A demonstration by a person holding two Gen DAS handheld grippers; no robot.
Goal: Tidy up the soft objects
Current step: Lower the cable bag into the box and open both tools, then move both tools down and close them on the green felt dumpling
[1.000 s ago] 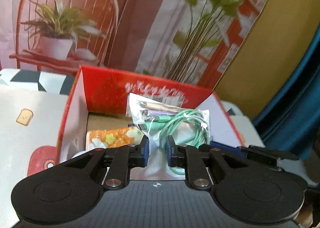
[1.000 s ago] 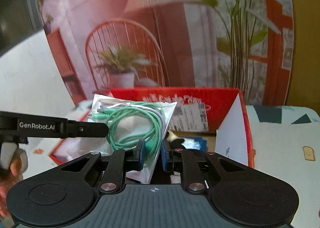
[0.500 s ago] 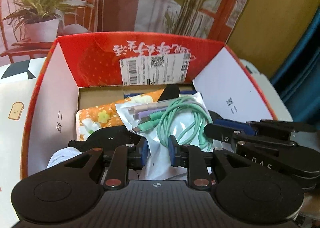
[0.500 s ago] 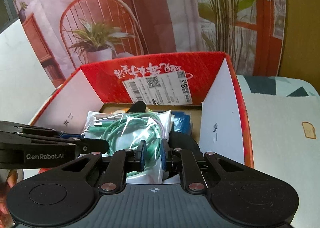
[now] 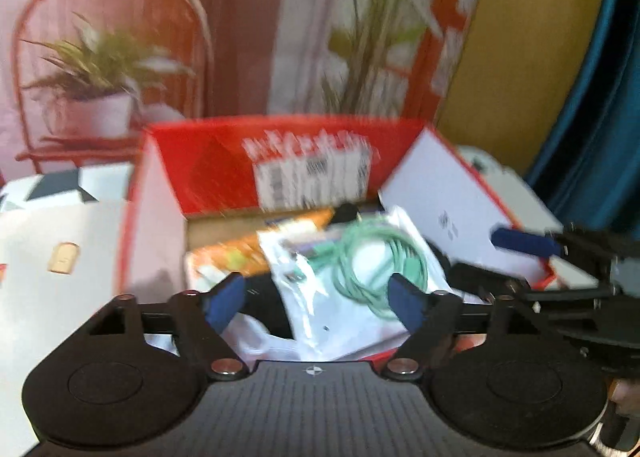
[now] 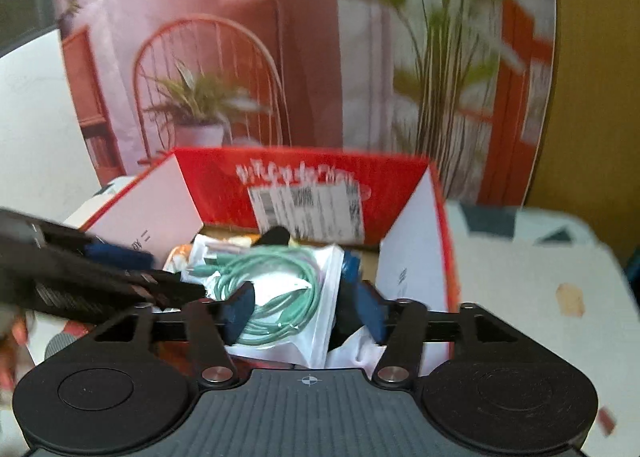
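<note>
A clear plastic bag with green cables (image 5: pixel 360 269) lies inside the red cardboard box (image 5: pixel 224 161), on top of other items. It also shows in the right wrist view (image 6: pixel 280 289), in the box (image 6: pixel 216 177). My left gripper (image 5: pixel 316 299) is open, its blue pads wide apart, just in front of the bag and not touching it. My right gripper (image 6: pixel 306 307) is open too, its pads either side of the bag's near edge. Both views are motion-blurred.
An orange floral item (image 5: pixel 224 257) and dark objects lie in the box under the bag. The box flaps stand up on both sides. A patterned white tablecloth (image 6: pixel 540 289) surrounds the box. A printed backdrop with a chair and plants stands behind.
Both grippers were shut on the cable bag and lowered it into the box. Now both have opened and let go, and have pulled back a little.
</note>
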